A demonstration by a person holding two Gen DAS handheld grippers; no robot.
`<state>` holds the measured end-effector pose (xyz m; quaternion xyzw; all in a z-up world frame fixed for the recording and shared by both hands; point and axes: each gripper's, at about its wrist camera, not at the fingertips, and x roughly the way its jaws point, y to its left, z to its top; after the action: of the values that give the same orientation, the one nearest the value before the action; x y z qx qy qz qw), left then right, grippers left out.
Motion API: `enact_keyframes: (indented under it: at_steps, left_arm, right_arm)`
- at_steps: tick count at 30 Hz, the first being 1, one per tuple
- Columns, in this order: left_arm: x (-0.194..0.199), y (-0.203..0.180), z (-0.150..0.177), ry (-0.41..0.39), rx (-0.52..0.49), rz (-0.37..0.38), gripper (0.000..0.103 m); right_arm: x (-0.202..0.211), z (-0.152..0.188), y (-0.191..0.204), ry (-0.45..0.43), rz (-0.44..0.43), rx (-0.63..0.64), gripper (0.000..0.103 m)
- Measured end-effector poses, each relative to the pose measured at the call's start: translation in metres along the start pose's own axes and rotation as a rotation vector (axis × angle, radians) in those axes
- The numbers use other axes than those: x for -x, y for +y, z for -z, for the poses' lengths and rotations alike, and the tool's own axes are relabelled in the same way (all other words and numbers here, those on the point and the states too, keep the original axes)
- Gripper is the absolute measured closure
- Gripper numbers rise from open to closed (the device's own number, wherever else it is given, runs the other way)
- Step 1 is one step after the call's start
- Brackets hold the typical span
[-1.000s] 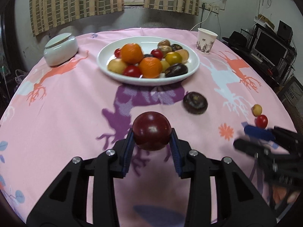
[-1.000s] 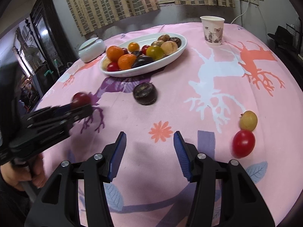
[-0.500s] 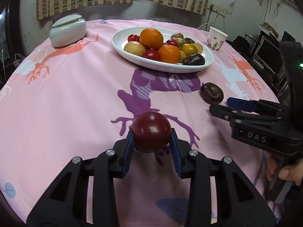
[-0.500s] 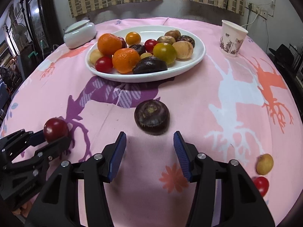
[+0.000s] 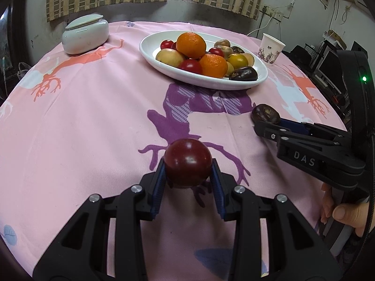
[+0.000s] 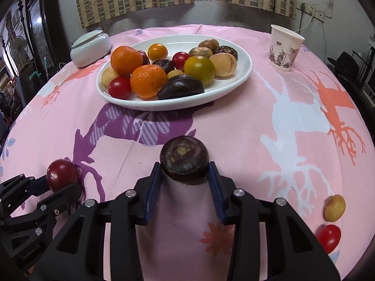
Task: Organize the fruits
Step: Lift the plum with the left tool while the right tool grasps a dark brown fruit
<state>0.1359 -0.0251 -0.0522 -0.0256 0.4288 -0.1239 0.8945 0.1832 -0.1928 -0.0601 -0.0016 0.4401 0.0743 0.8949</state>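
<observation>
My left gripper (image 5: 188,178) is shut on a dark red round fruit (image 5: 188,162) and holds it above the pink tablecloth; it also shows in the right wrist view (image 6: 61,175). My right gripper (image 6: 185,175) has its blue pads on both sides of a dark purple-brown round fruit (image 6: 184,159) that rests on the cloth, also seen in the left wrist view (image 5: 264,114). A white oval plate (image 6: 243,75) holds oranges, red, yellow and dark fruits. A small yellow fruit (image 6: 334,208) and a red tomato (image 6: 329,237) lie at the right.
A white lidded ceramic jar (image 5: 84,34) stands at the back left of the round table. A paper cup (image 6: 285,47) stands at the back right. Curtains and a wall lie behind; shelves and electronics stand to the right.
My right gripper has moved forward onto the dark purple-brown fruit and its jaws have narrowed around it. My left gripper has drawn closer to the plate with the red fruit.
</observation>
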Motion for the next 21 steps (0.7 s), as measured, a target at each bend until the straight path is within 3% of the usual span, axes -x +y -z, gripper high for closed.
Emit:
enact_keyframes:
  at_steps: [5, 8, 10, 14, 21]
  left_arm:
    - [0.0, 0.0, 0.0, 0.0, -0.002, -0.002, 0.066]
    - [0.004, -0.002, -0.003, -0.015, -0.018, -0.05, 0.066]
    - [0.011, 0.001, -0.008, -0.025, 0.002, -0.043, 0.066]
    - [0.025, 0.001, -0.022, -0.059, -0.015, -0.073, 0.066]
    - [0.024, 0.007, -0.037, -0.081, 0.008, -0.079, 0.066]
  right_arm:
    - [0.01, 0.002, -0.004, -0.019, -0.034, -0.029, 0.063]
    - [0.02, 0.002, -0.004, -0.045, -0.078, -0.044, 0.065]
    - [0.028, 0.0, -0.004, -0.068, -0.117, -0.049, 0.073]
    - [0.046, -0.005, -0.009, -0.109, -0.183, -0.075, 0.073]
    - [0.029, -0.006, -0.015, -0.031, -0.212, -0.065, 0.072]
